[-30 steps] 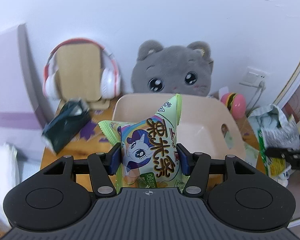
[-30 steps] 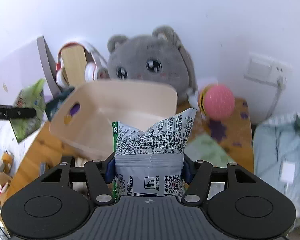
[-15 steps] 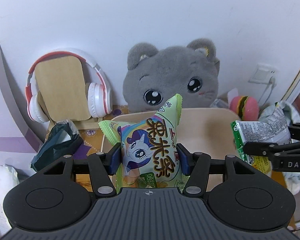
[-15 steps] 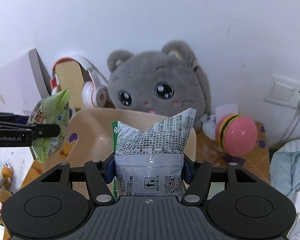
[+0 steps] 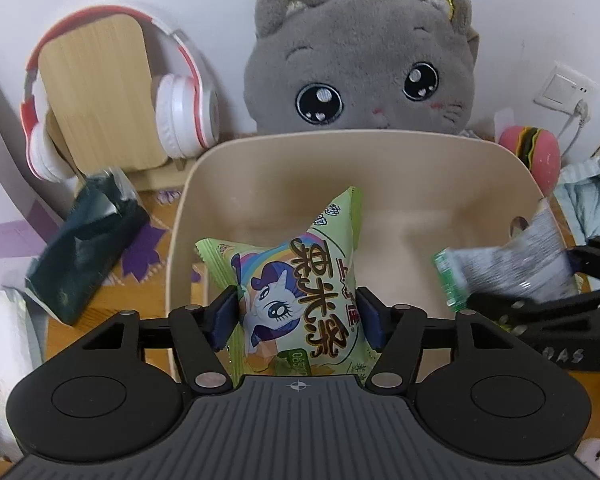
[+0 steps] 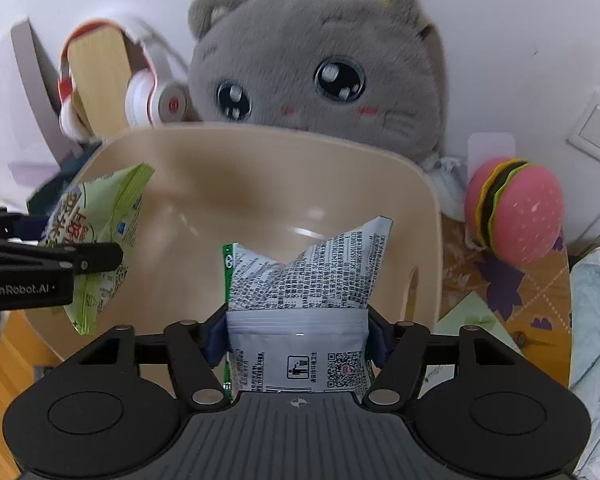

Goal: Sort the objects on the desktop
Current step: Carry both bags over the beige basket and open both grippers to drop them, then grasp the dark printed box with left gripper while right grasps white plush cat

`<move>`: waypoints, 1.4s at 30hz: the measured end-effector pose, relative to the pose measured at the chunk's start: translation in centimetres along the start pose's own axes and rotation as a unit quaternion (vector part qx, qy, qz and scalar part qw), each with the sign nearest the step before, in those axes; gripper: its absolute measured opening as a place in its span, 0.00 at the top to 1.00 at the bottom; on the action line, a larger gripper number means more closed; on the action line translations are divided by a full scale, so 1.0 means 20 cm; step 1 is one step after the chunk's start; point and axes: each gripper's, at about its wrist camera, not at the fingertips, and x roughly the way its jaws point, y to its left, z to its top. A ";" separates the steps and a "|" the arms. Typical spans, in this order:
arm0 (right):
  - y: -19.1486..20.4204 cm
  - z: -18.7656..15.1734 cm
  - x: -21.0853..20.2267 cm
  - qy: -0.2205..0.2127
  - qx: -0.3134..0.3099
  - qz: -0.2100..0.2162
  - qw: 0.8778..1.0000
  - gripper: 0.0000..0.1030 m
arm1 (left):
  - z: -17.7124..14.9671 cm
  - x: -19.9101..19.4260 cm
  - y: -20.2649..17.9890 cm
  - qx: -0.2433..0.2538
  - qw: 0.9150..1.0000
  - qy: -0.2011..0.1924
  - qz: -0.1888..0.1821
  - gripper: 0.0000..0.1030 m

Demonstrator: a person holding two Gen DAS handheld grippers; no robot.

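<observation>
My left gripper [image 5: 298,318] is shut on a green pony snack bag [image 5: 296,292] and holds it over the near left part of the beige bin [image 5: 340,140]. My right gripper [image 6: 298,332] is shut on a grey-and-white printed snack bag [image 6: 304,276] and holds it over the bin's [image 6: 260,140] near right part. Each gripper shows in the other's view: the right one [image 5: 540,300] with its blurred bag [image 5: 508,260], the left one [image 6: 60,264] with the green bag [image 6: 96,224]. The bin's inside looks bare.
A grey plush cat [image 5: 360,64] sits behind the bin. Red-and-white headphones [image 5: 180,108] hang on a wooden stand [image 5: 96,92] at the back left. A dark green packet [image 5: 84,252] lies left of the bin. A pink burger toy [image 6: 516,212] and pale cloth [image 6: 596,320] lie to the right.
Both grippers have moved forward and down with their bags, from in front of the bin to over its opening. The bin and plush cat now look much larger.
</observation>
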 end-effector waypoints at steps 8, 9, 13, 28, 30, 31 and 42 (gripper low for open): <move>0.03 -0.04 -0.06 -0.010 -0.012 0.000 1.000 0.07 | -0.03 -0.05 0.00 0.018 1.000 -0.009 0.015 0.35; 0.02 -0.04 -0.08 -0.015 -0.013 -0.001 1.000 0.02 | -0.03 -0.07 0.00 0.014 1.000 -0.011 0.014 0.35; 0.02 -0.03 -0.16 -0.036 -0.015 0.000 0.999 0.00 | -0.03 -0.14 0.03 0.007 1.000 -0.025 0.014 0.35; 0.01 -0.18 -0.48 -0.087 0.000 0.025 0.996 0.00 | -0.20 -0.46 0.15 0.007 0.997 -0.074 0.022 0.29; 0.02 -0.23 -0.49 -0.089 -0.001 0.030 0.996 0.00 | -0.26 -0.48 0.17 0.008 0.997 -0.074 0.025 0.28; 0.02 -0.26 -0.50 -0.089 -0.007 0.030 0.996 0.00 | -0.30 -0.49 0.18 0.008 0.997 -0.071 0.025 0.28; 0.16 -0.63 -0.45 -0.085 -0.126 0.019 0.988 0.00 | -0.65 -0.44 0.28 -0.012 0.999 -0.011 0.041 0.28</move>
